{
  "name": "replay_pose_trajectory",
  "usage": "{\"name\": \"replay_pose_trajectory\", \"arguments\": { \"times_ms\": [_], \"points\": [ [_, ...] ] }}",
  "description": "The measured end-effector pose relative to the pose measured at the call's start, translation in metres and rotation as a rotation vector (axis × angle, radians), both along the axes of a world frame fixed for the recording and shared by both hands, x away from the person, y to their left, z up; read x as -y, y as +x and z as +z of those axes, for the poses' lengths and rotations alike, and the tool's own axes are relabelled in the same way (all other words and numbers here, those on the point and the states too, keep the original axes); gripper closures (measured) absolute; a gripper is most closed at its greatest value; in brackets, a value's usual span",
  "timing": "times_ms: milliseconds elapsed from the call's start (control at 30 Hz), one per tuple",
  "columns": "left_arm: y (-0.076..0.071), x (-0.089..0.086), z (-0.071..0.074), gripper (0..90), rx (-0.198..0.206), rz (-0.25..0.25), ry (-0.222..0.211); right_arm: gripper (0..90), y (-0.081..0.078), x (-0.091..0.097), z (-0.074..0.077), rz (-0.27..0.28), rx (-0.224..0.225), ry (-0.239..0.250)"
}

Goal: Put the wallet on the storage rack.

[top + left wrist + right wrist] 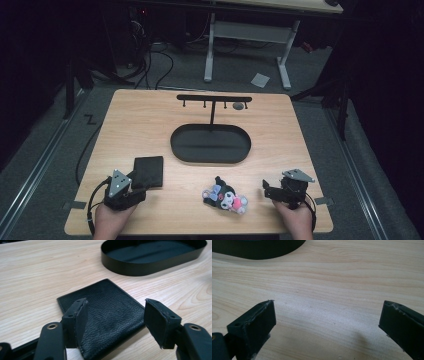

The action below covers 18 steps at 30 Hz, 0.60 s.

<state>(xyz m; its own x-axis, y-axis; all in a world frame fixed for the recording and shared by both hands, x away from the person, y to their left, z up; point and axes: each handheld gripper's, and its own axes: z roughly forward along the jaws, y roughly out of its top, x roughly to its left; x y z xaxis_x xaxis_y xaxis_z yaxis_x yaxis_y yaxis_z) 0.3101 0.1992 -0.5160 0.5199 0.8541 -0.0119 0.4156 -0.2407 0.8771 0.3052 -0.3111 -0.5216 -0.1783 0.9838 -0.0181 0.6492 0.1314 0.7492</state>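
Left gripper [115,322] is hovering, fingers wide and empty, over the wallet [105,315] at 7 o'clock on the worktop [150,120]: looks light, floppy, grippy leather, so I'd be pinching its near edge; right gripper [327,322] is idling wide open, empty.

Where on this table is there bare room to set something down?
Bare wood lies left of the oval tray, above the wallet, and right of the tray, above the right gripper. It is crowded along the near edge: left gripper, wallet, plush toy.

Dim surroundings, soft close-up blur
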Motion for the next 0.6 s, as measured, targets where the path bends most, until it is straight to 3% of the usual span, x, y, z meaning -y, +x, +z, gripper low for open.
{"name": "replay_pose_trajectory", "arguments": {
  "times_ms": [100, 233, 367, 500, 600],
  "points": [
    [0.0, -0.004, 0.001, 37.1, -0.002, 0.012, -0.013, 0.9, -0.003, -0.001, -0.001, 0.01, -0.009, 0.014],
    [0.005, -0.007, 0.0, 38.8, -0.006, 0.017, -0.027, 0.9, -0.008, -0.002, -0.002, 0.053, -0.021, -0.006],
    [0.007, -0.008, 0.0, 40.3, 0.001, 0.03, -0.029, 1.2, -0.013, -0.001, 0.002, 0.093, 0.013, 0.033],
    [0.004, -0.017, 0.0, 44.3, 0.0, 0.058, -0.03, 1.3, -0.009, -0.004, 0.003, 0.106, 0.026, 0.062],
    [0.001, -0.027, -0.002, 53.7, -0.01, 0.078, -0.015, 1.4, -0.004, -0.008, 0.003, 0.111, 0.022, 0.075]
  ]
}}
